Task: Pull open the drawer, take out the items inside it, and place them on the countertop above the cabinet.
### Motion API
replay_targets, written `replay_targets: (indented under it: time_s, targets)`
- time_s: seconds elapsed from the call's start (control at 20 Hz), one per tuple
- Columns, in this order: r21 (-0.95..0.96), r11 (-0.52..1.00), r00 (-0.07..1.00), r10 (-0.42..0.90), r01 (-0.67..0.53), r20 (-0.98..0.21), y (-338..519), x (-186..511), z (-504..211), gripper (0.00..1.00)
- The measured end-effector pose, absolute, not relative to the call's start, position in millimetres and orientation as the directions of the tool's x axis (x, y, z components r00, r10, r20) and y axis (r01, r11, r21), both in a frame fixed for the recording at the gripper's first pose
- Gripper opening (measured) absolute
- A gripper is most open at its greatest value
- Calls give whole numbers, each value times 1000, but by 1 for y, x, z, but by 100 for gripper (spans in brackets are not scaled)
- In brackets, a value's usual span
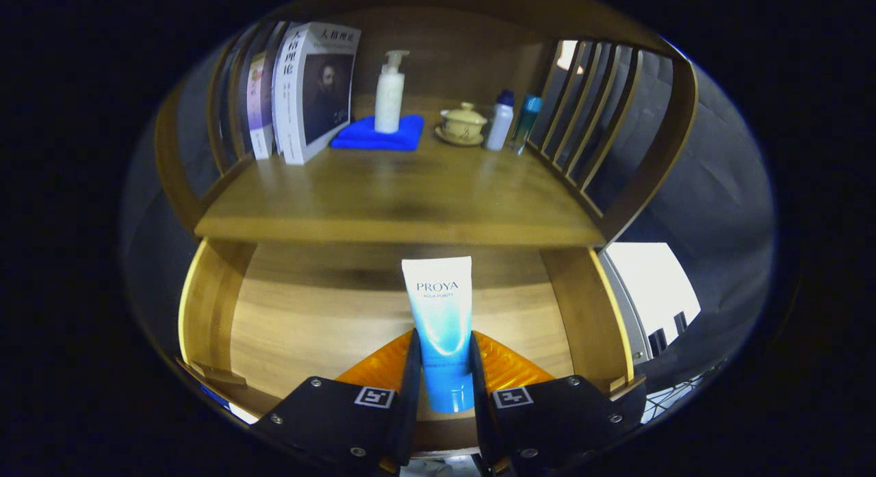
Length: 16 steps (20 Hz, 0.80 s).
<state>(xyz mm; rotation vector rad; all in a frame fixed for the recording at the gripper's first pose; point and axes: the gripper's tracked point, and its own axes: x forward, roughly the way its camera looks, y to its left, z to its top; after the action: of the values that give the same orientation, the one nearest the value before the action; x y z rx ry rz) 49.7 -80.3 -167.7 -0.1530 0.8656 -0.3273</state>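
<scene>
1. The gripper (443, 367) has both fingers pressed on a blue-and-white tube (441, 326), closed to the tube's width; its cap end sits low between the fingers.
2. The tube stands over the open drawer (205, 306), whose near edge the fingers hide.
3. Beyond, the countertop (397, 203) carries books (308, 87) far left, a pump bottle (389, 94) on a blue cloth (380, 136), a lidded cup (463, 123) and two small bottles (510, 121), blurred.

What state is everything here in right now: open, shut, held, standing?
drawer: pulled open
blue tube: upright, clamped between both fingers
hand-held gripper: shut on the blue tube, over the drawer
pump bottle: standing on the blue cloth
lidded cup: lid on, on its saucer
books: upright, leaning
two small bottles: standing, capped
</scene>
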Motion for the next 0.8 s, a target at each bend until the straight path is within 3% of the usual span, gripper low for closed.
replay_targets:
  time_s: [0.2,0.8]
  targets:
    - [-226,957,713,-285,179,-641,-75,111,-146,38]
    - [-253,962,778,-233,97,-584,-93,232,-173,40]
